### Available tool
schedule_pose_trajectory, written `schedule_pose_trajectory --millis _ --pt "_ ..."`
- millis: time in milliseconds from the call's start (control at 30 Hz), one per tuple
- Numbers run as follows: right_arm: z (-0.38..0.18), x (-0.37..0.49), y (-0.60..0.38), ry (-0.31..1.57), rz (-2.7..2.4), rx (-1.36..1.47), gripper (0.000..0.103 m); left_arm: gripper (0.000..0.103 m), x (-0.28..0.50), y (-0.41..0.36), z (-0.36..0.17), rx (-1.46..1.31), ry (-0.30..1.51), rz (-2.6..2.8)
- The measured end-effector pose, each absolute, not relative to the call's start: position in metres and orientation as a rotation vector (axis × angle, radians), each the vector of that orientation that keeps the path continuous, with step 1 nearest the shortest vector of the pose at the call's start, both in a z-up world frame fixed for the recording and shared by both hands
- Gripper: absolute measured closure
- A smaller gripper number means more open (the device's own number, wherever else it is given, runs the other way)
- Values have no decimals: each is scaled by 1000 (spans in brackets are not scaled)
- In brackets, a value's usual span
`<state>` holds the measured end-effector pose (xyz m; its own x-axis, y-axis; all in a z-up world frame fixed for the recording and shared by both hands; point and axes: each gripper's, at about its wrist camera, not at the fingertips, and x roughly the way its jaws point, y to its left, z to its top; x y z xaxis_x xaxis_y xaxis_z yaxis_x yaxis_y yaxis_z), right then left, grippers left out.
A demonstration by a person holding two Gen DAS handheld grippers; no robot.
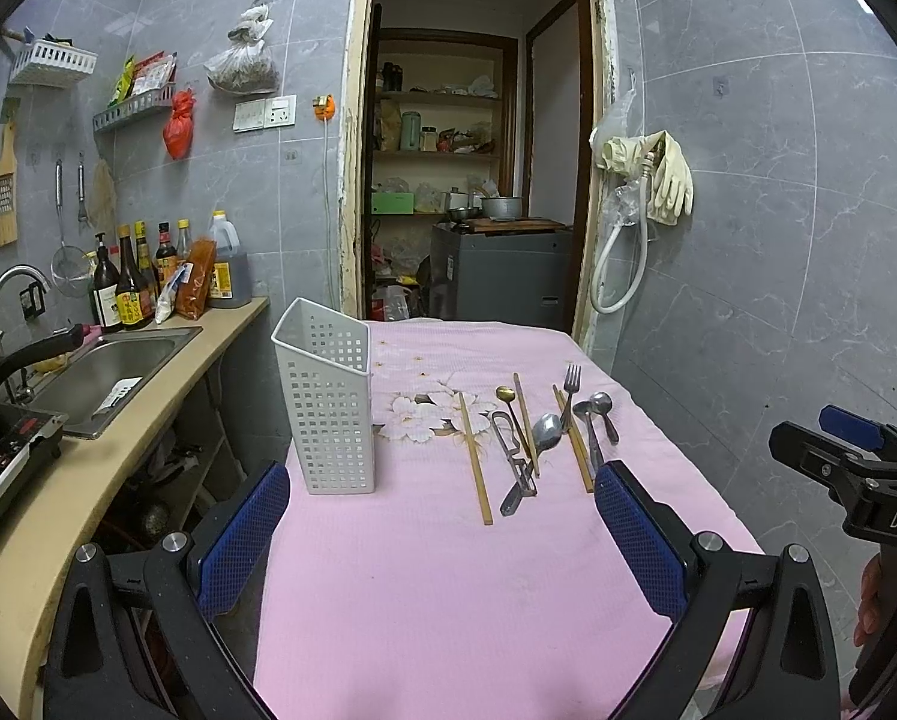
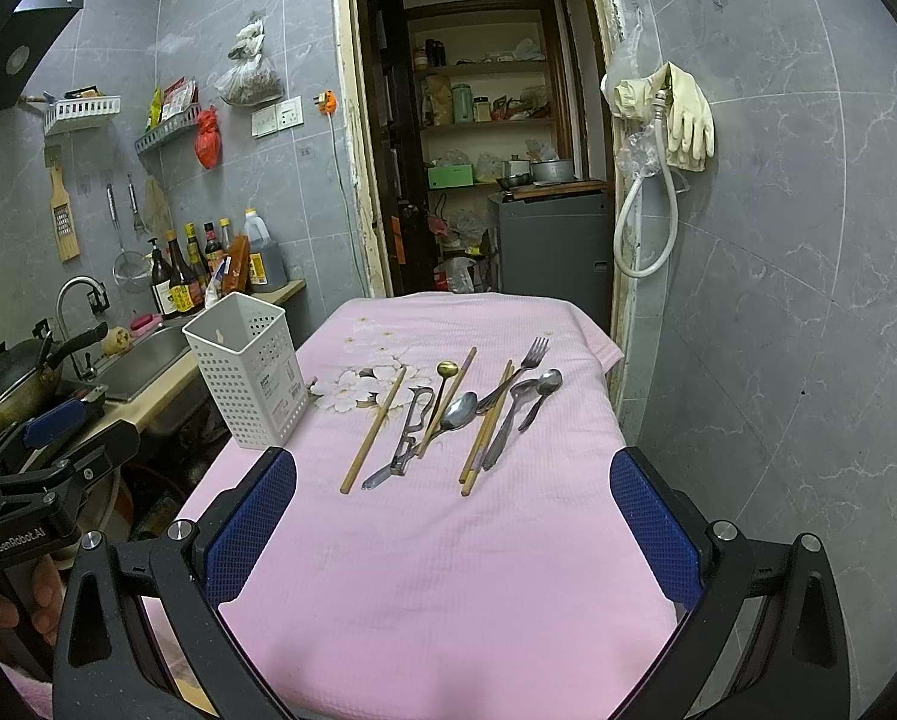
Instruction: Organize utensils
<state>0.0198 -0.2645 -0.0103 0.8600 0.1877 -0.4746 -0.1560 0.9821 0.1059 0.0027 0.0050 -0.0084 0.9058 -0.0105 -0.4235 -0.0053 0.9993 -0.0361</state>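
utensils (image 2: 448, 414) on pink cloth (image 2: 448, 570), R gripper (image 2: 454, 516) wide

On the body of your right gripper (image 1: 856, 450), seen at the edge of the left wrist view, you can read the white letters "DAS"; the rest is cut off by the frame. On the body of your left gripper (image 2: 58, 426), seen from the right wrist view, white lettering reads "GenRobot.AI". The labels on the sauce bottles (image 2: 181, 276) and the sticker on the white utensil holder (image 2: 244, 369) carry print too small for you to read.
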Motion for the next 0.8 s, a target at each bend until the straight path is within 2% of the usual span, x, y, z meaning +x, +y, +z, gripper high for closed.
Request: schedule_pose_trajectory --millis 800 --pt "-13 24 -264 509 179 62 1 1 4 6 -9 -40 440 -2"
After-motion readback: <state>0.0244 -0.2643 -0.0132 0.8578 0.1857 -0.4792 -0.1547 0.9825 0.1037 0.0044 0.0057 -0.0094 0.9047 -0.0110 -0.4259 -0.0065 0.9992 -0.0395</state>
